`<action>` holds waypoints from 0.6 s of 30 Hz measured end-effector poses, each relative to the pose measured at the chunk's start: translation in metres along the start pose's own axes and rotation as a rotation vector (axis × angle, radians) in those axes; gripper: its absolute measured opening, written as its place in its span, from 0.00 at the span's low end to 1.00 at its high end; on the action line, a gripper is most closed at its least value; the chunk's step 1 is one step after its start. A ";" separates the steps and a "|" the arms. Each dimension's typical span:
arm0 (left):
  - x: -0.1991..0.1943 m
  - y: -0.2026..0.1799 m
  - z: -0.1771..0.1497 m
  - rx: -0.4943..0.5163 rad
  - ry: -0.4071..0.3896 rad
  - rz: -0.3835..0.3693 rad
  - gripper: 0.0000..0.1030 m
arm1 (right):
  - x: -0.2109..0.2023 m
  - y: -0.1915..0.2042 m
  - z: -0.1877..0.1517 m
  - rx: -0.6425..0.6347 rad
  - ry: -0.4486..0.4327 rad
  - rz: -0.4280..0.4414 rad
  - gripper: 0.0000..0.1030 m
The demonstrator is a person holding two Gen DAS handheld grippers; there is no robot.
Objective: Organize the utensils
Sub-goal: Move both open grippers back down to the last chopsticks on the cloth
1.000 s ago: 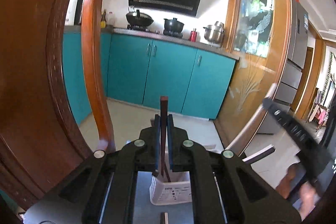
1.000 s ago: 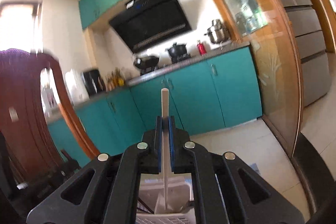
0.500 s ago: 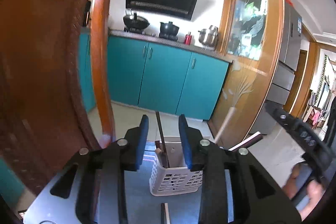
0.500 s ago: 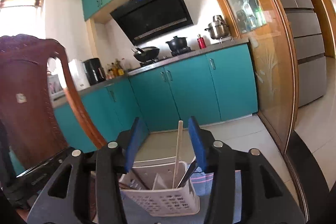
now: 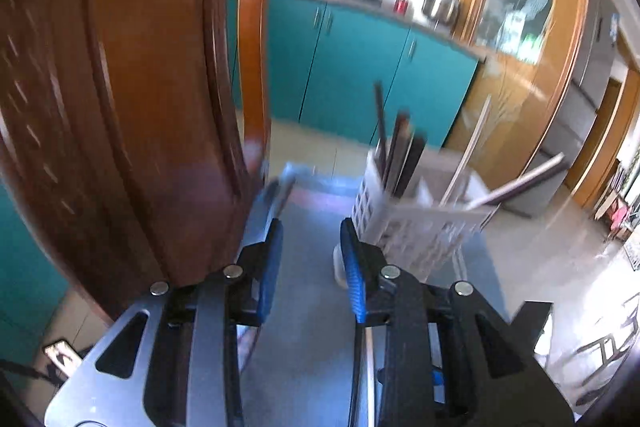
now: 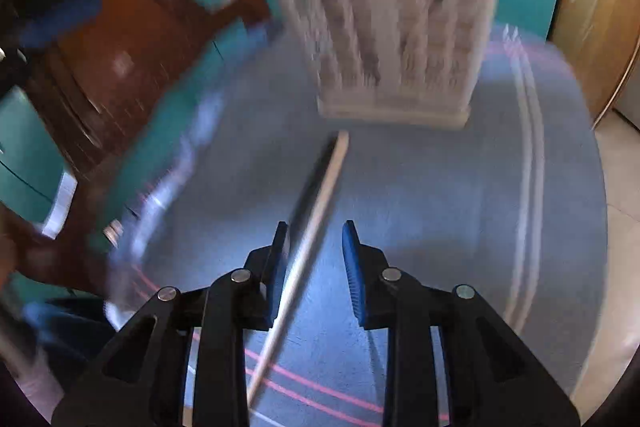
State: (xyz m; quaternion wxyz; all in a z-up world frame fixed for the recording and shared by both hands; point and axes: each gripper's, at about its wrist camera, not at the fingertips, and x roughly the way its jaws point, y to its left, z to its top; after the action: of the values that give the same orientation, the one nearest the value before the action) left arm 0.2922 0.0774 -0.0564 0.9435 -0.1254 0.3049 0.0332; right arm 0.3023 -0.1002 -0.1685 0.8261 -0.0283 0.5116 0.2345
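The left tool (image 5: 310, 259) is spread and holds nothing, low over the blue desk (image 5: 308, 347), a chair (image 5: 140, 87) at its 9 o'clock. The white basket (image 5: 416, 227) stands at its 1 o'clock, with dark and pale chopsticks (image 5: 394, 151) upright and leaning in it. The right tool (image 6: 314, 267) is spread too, over a pale chopstick (image 6: 308, 247) lying on the desk, the basket (image 6: 396, 39) at 12 o'clock.
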 end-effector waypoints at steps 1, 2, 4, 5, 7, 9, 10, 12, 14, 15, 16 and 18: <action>0.005 -0.002 -0.003 0.001 0.022 0.006 0.30 | 0.009 0.003 -0.001 -0.007 0.027 -0.031 0.28; 0.010 -0.004 -0.007 0.006 0.049 0.012 0.30 | 0.016 0.004 -0.001 -0.010 0.046 -0.053 0.28; 0.015 -0.006 -0.013 0.018 0.085 0.019 0.33 | 0.018 0.008 0.000 -0.011 0.037 -0.054 0.28; 0.017 -0.006 -0.017 0.024 0.097 0.020 0.34 | 0.020 0.010 0.001 -0.016 0.043 -0.062 0.28; 0.019 -0.004 -0.022 0.029 0.112 0.028 0.35 | 0.021 0.015 0.001 -0.036 0.036 -0.083 0.28; 0.019 0.002 -0.026 0.016 0.118 0.043 0.36 | 0.023 0.022 0.001 -0.047 0.036 -0.099 0.28; 0.019 0.005 -0.026 0.004 0.123 0.049 0.37 | 0.024 0.023 -0.001 -0.045 0.036 -0.099 0.28; 0.020 0.012 -0.030 -0.027 0.140 0.057 0.38 | 0.024 0.023 -0.002 -0.035 0.028 -0.080 0.28; 0.022 0.018 -0.033 -0.059 0.169 0.051 0.38 | 0.024 0.021 0.000 -0.020 0.034 -0.057 0.28; 0.024 0.020 -0.035 -0.076 0.189 0.030 0.38 | 0.025 0.015 0.003 -0.010 0.040 -0.049 0.28; 0.026 0.021 -0.036 -0.086 0.199 0.023 0.38 | 0.024 0.013 0.004 0.003 0.048 -0.042 0.28; 0.027 0.020 -0.038 -0.082 0.208 0.028 0.38 | 0.023 0.009 0.006 0.016 0.058 -0.041 0.28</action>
State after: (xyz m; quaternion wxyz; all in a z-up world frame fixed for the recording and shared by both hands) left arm 0.2897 0.0867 -0.1062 0.9004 -0.1622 0.4012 0.0455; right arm 0.3120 -0.0825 -0.1836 0.8159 -0.0391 0.5363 0.2124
